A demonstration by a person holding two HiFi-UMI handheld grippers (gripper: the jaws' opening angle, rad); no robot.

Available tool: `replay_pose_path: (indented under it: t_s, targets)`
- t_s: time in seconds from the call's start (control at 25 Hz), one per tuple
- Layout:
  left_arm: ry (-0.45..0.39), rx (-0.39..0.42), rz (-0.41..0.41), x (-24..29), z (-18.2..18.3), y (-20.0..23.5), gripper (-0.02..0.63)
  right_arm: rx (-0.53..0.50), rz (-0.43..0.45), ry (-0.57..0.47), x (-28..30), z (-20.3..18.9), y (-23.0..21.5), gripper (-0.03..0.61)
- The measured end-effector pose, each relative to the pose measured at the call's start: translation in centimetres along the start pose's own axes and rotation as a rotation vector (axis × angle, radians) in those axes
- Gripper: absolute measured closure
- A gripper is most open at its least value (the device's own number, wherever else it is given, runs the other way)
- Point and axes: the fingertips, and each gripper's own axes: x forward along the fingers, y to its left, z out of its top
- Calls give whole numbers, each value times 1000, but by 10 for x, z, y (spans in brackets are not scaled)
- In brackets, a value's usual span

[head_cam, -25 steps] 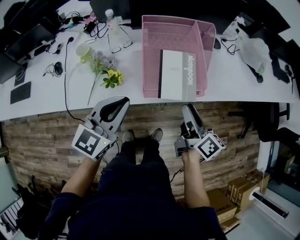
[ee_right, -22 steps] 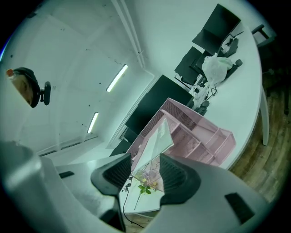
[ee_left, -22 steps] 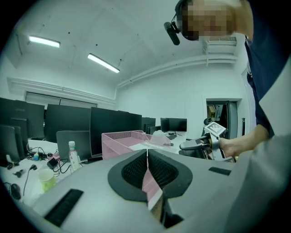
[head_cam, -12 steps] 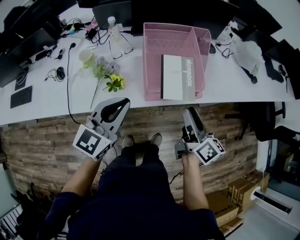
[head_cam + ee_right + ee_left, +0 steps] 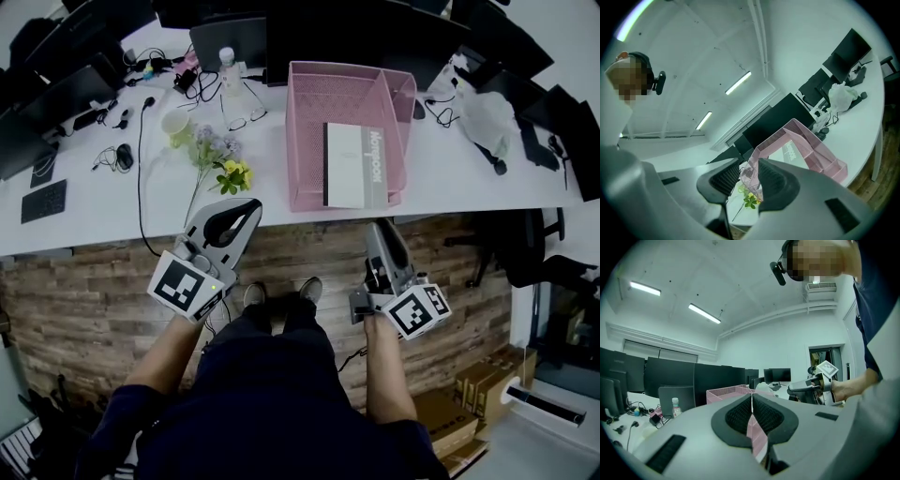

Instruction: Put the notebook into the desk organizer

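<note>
A grey-and-white notebook point(image 5: 354, 166) lies flat inside the pink mesh desk organizer point(image 5: 295, 131) on the white desk. Both grippers hang in front of the desk edge, over the wood-look floor and apart from the organizer. My left gripper point(image 5: 251, 204) is shut, its tips meeting point(image 5: 751, 395) with nothing held. My right gripper point(image 5: 375, 227) points toward the organizer's front; its jaws are closing with a narrow gap point(image 5: 749, 174) and nothing between them. The right gripper view shows the organizer point(image 5: 813, 149) and the notebook point(image 5: 793, 151) ahead.
Artificial flowers point(image 5: 221, 161), a cup point(image 5: 175, 122), glasses point(image 5: 240, 116), a water bottle point(image 5: 228, 66), cables and a mouse point(image 5: 125, 155) lie left of the organizer. Dark monitors line the desk's back. A white bag point(image 5: 486, 114) sits right. Cardboard boxes point(image 5: 469, 384) stand on the floor.
The head view has shifted, so the desk looks a little farther off. Both grippers have sunk slightly toward me, away from the desk edge. The notebook stays in the organizer.
</note>
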Motion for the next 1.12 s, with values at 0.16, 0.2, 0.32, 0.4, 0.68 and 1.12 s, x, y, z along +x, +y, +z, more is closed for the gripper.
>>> replay_pose_path:
  t_s: [0.16,0.2,0.32,0.4,0.68,1.12]
  targets:
    - [-14,5,1,-1,6,4,580,-30,16,-7,2,7,10,468]
    - [-16,6,1,-1,7,4,580,-39,20,-8,2,8,13,472]
    - [-20,9,0,0,10,5,580,-62,29,-5,4,11,18,499]
    - [-20,11,-2,1,12,6,580,-75,34,-3,5,13,21,515]
    - [-33,17,-3,3,18,12,580,-116,52,4,11,16,30,546]
    - [-38,13,-1,10,19,19,580,-166,75,17,20,21,37,574]
